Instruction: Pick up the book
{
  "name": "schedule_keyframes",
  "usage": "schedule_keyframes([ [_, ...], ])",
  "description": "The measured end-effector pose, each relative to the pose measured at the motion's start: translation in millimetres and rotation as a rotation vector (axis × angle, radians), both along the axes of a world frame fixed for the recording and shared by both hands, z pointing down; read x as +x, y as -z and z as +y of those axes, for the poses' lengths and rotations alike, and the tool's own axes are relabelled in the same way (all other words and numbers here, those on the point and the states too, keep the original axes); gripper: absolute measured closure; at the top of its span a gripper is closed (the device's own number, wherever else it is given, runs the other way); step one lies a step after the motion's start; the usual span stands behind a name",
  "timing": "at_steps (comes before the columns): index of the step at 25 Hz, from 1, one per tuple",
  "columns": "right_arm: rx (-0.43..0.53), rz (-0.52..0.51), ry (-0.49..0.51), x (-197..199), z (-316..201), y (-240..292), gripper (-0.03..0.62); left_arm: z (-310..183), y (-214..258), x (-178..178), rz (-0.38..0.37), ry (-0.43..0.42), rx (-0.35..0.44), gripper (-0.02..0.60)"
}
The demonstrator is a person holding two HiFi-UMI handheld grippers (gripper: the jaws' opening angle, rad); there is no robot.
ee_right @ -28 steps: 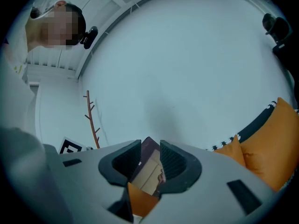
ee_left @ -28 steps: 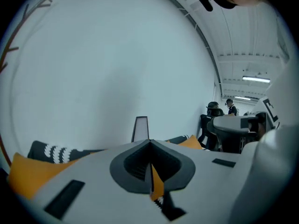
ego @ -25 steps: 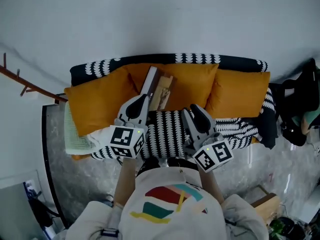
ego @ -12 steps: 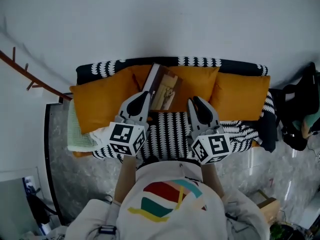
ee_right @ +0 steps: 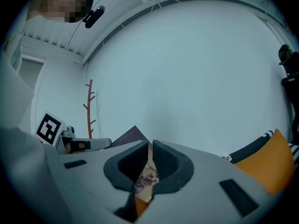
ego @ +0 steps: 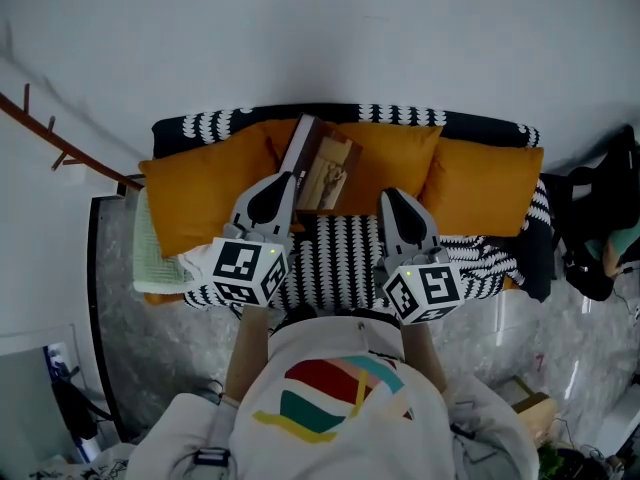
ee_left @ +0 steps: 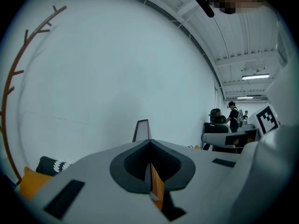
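Note:
The book [ego: 325, 168], thin with a brown pictured cover, is held tilted above the orange cushions of the sofa [ego: 340, 258]. My left gripper [ego: 283, 183] is shut on its lower left edge. In the left gripper view the book [ee_left: 142, 129] sticks up edge-on past the pinched left gripper [ee_left: 149, 143]. My right gripper [ego: 392, 200] hangs to the book's right, apart from it, its jaws together with nothing in them. In the right gripper view the book's cover [ee_right: 131, 135] shows beyond the right gripper [ee_right: 150, 146].
Three orange cushions [ego: 200, 193] lean on the sofa back over a black-and-white patterned throw. A folded pale green cloth [ego: 155, 258] lies at the sofa's left end. A brown coat rack [ego: 60, 148] stands left, a dark bag [ego: 600, 228] right, a cardboard box [ego: 535, 408] on the floor.
The left gripper has lifted the book a little higher against the cushions. The right gripper has kept its place beside it and rolled slightly.

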State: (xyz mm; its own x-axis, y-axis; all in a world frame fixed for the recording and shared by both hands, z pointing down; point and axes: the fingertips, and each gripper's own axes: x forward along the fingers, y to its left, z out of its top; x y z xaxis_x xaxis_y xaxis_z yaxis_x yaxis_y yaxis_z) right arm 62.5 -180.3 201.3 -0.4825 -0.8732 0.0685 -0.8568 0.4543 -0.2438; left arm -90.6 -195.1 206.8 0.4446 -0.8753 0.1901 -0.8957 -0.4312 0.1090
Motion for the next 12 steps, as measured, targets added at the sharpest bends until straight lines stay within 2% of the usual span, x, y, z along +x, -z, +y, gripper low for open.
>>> schedule_keyframes([
  [12,-0.005,0.003,-0.003,-1.0,1.7,-1.0,0.553,5.5,19.8,-5.5,-0.011,0.015,0.058,0.577],
])
